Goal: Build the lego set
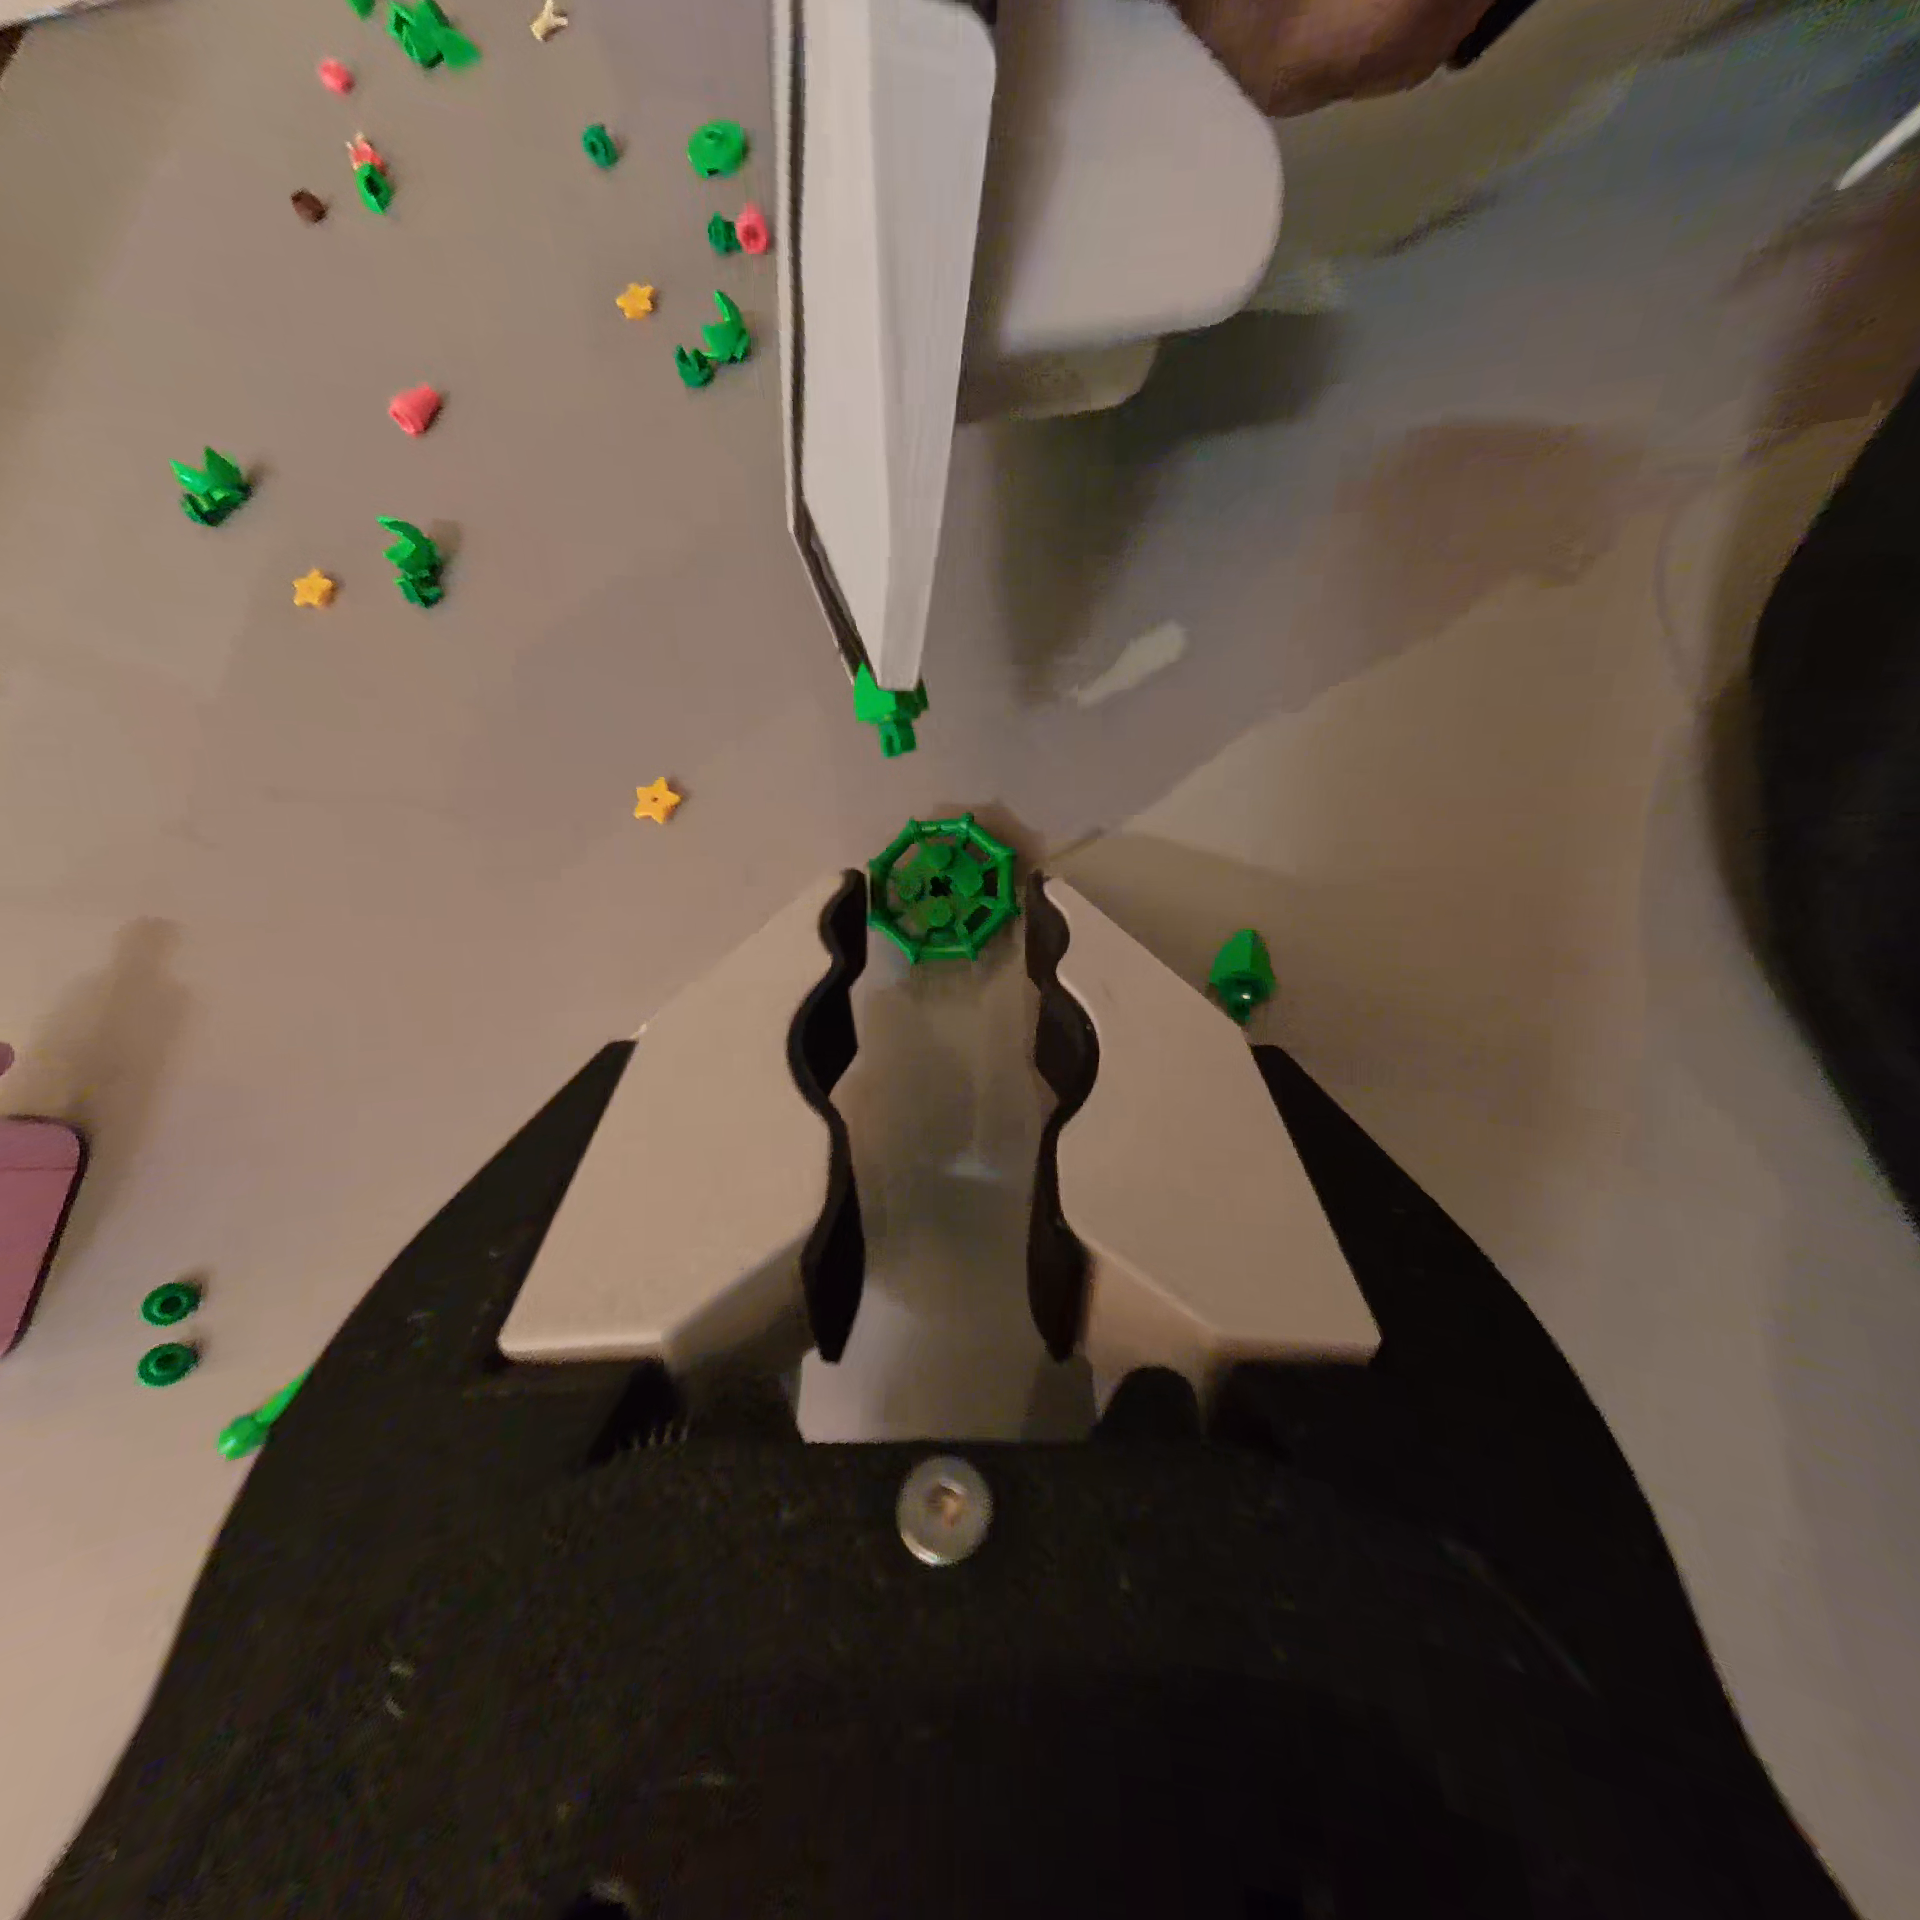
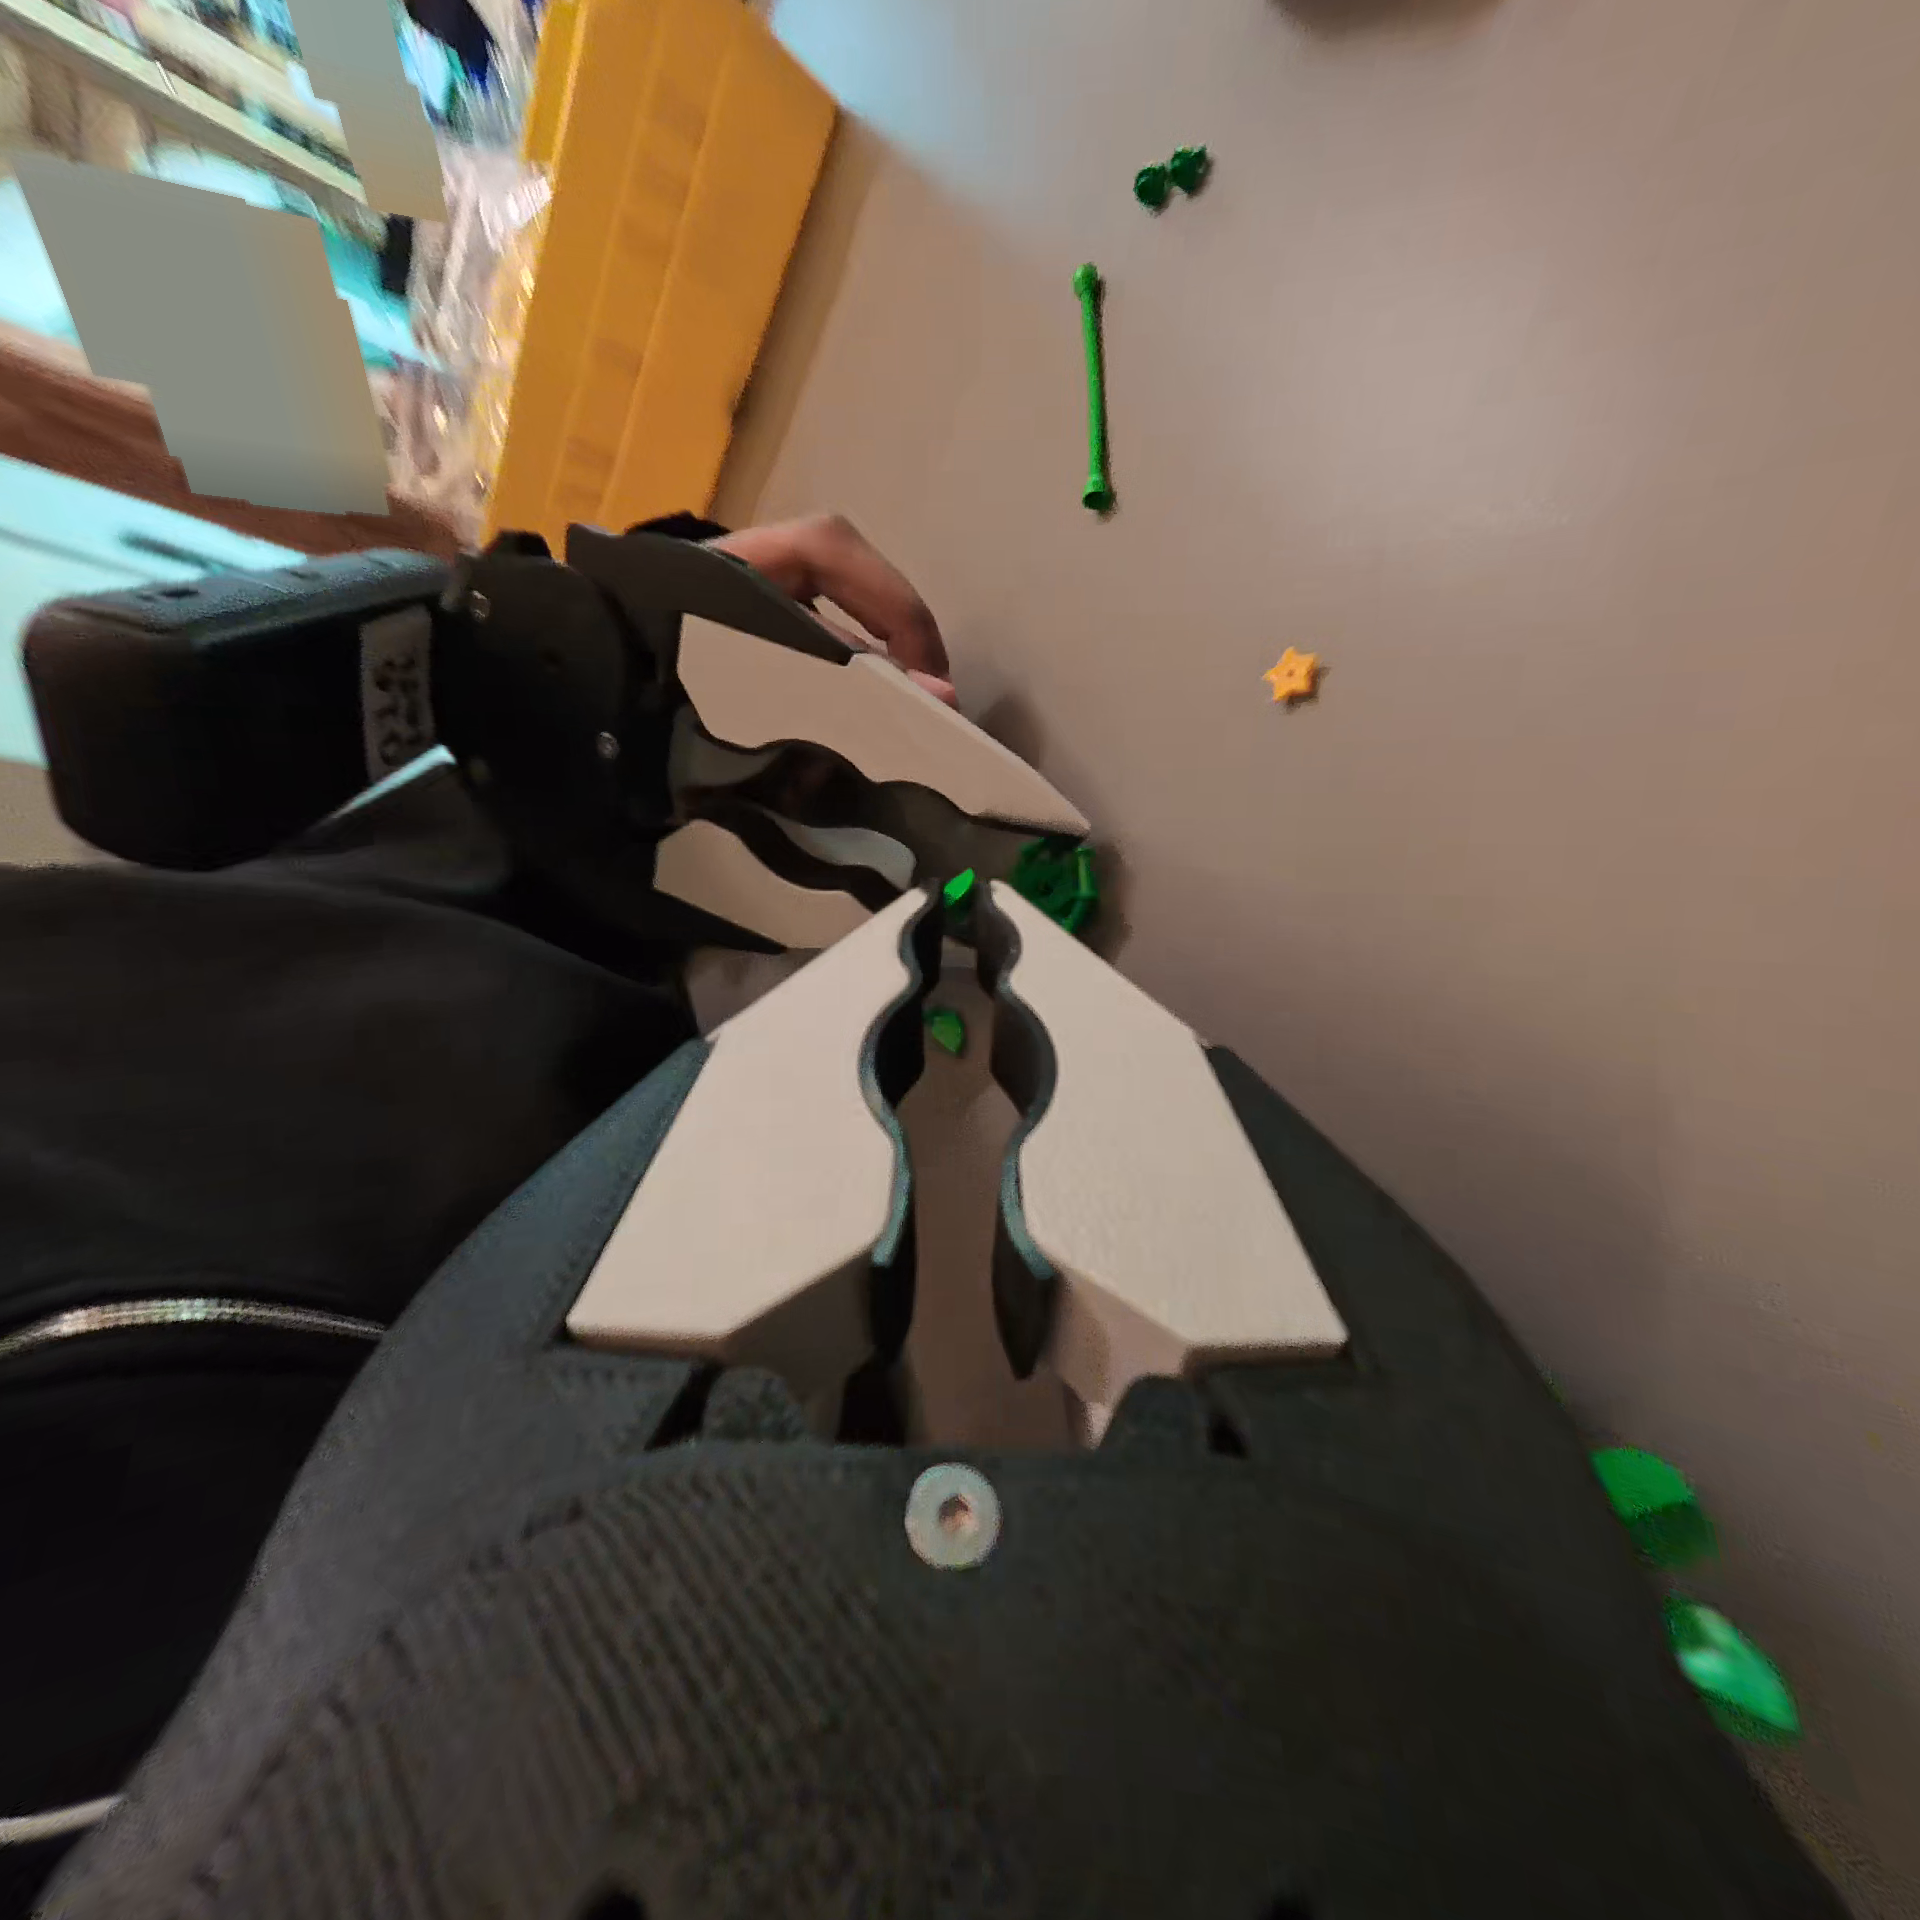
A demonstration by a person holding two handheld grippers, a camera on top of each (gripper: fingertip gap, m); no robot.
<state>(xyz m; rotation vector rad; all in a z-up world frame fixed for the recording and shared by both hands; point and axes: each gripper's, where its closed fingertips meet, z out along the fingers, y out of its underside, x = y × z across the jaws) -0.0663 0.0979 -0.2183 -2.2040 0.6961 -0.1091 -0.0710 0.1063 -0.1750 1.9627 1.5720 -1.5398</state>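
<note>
Dim warm light, blurred warped edges

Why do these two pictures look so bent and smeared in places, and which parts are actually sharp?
Left wrist view: wide-angle bending curves the table; the green web-shaped wheel at the left gripper is sharp, the right edge smeared, the light warm and dim. Right wrist view: tilted; the shelves behind are blurred, green pieces at the lower right smeared, the right gripper fairly crisp.

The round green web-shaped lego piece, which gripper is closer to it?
Left. The left gripper brackets the round green web-shaped lego piece; the right gripper, gripping a small green piece, hovers just beyond it.
</note>
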